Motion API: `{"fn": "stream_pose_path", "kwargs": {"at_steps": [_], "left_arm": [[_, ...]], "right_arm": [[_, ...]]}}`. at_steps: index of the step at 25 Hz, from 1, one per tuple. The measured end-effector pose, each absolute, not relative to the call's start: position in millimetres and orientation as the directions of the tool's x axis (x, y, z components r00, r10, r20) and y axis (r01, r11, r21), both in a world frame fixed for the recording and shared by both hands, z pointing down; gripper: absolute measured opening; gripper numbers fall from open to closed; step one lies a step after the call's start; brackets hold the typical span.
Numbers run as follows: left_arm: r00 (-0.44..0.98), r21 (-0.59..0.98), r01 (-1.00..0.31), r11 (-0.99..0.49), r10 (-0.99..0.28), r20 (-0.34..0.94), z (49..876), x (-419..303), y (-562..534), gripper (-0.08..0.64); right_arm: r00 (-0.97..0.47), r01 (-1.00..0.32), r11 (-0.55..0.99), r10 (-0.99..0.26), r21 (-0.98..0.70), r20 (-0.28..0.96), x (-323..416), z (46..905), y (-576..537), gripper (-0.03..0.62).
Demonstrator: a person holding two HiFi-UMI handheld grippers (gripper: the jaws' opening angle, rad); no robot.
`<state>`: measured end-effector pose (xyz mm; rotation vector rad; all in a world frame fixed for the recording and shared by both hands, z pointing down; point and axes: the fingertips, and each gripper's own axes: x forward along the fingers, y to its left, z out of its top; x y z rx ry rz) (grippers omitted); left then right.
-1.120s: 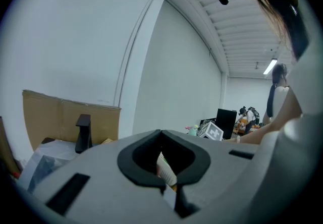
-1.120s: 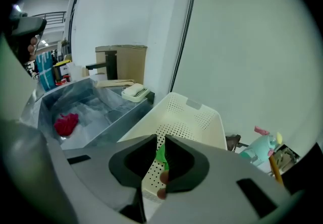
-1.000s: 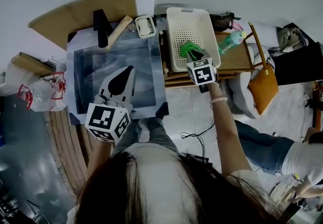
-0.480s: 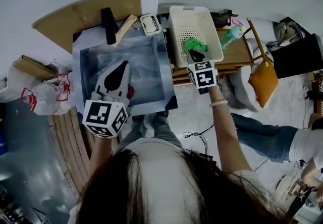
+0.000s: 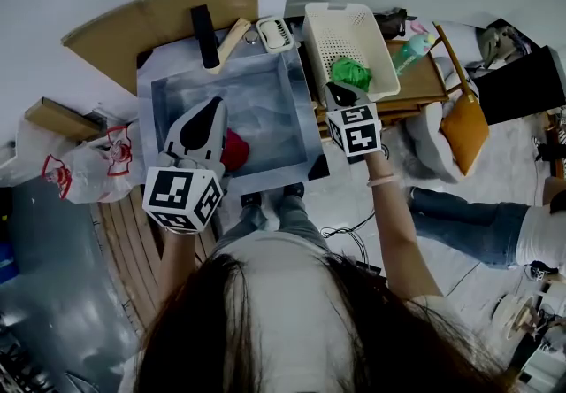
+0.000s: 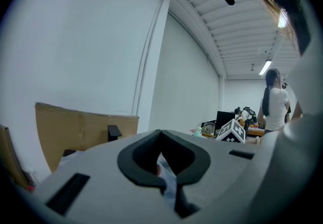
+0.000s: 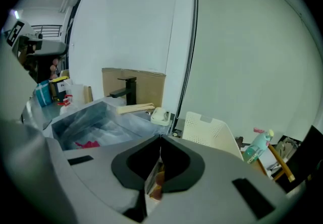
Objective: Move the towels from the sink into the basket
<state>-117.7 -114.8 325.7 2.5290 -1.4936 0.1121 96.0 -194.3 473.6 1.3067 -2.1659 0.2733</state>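
A red towel (image 5: 235, 150) lies in the steel sink (image 5: 265, 90), just right of my left gripper (image 5: 215, 104). That gripper is shut, with nothing clamped in it, and hangs over the sink's near left part. A green towel (image 5: 351, 73) lies loose in the white basket (image 5: 340, 24). My right gripper (image 5: 336, 92) sits at the basket's near rim, just short of the green towel. Its jaws have just been closing and stand shut with nothing between them. In the right gripper view the red towel (image 7: 88, 144) shows in the sink (image 7: 75, 117), with the basket (image 7: 209, 129) to its right.
A black faucet (image 5: 205, 35), a wooden brush (image 5: 232, 35) and a soap dish (image 5: 274, 33) line the sink's far rim. The basket stands on a wooden table (image 5: 424, 86) beside a green bottle (image 5: 411, 50). A plastic bag (image 5: 88, 161) lies left. A seated person (image 5: 478, 223) is at right.
My right gripper has drawn back from inside the basket to its near rim, leaving the green towel there. More of the red towel shows beside my left gripper.
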Motion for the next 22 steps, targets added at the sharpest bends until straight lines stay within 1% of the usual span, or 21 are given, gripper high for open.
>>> {"fn": "stream_pose_path", "kwargs": {"at_steps": [10, 22], "left_arm": [[0.476, 0.147, -0.878, -0.455, -0.861, 0.177, 337, -174, -111, 0.008], [0.427, 0.178, -0.901, -0.395, -0.882, 0.2, 358, -223, -101, 0.008]], "right_arm": [[-0.405, -0.839, 0.539, -0.705, 0.07, 0.582, 28, 473, -173, 0.028], [-0.492, -0.731, 0.68, -0.581, 0.055, 0.648, -52, 504, -153, 0.029]]}}
